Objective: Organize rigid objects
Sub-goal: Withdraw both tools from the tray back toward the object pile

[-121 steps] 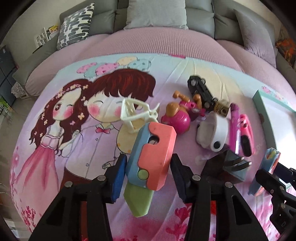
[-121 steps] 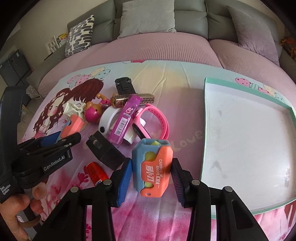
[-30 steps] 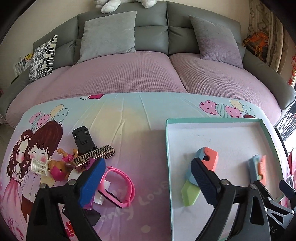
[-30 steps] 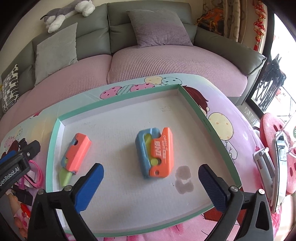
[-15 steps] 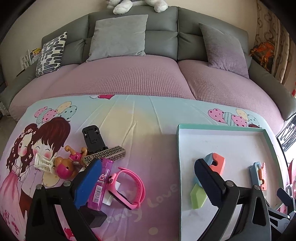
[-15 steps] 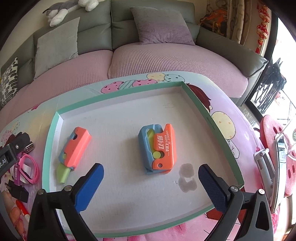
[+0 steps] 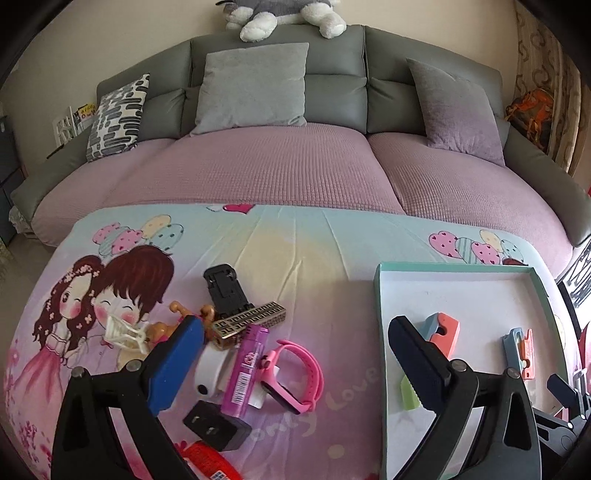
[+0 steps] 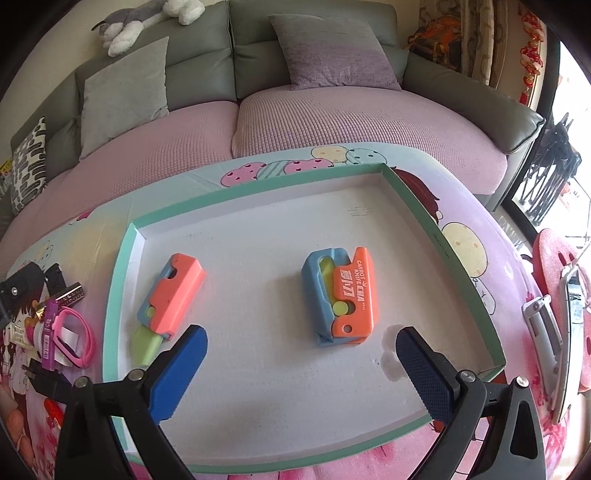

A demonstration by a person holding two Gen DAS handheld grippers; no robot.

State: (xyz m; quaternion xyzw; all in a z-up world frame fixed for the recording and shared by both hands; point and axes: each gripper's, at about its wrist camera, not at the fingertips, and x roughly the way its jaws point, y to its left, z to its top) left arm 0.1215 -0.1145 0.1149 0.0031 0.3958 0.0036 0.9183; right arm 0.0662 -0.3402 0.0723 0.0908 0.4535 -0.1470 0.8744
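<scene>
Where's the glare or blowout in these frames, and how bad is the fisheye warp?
Right wrist: window at the right edge blows out white; tray walls bow. Left wrist: even light, no glare, sofa bends into an arc; dark vignette in the corners of both.

You are looking at a grey sofa point(image 7: 332, 88) wearing a pink cover point(image 7: 258, 166); a plush husky point(image 7: 280, 13) is lying along its top, and three cushions are leaning against the backrest, one patterned point(image 7: 114, 118).

Right gripper point(image 8: 301, 345): jaws wide apart, empty, above the tray point(image 8: 258, 192). Tray held two toy carrot knives: a closed one point(image 8: 341, 295) at centre, one with its green blade out point(image 8: 168, 302) at left. Pink watch point(image 8: 75, 339) lay outside the tray's left rim.
</scene>
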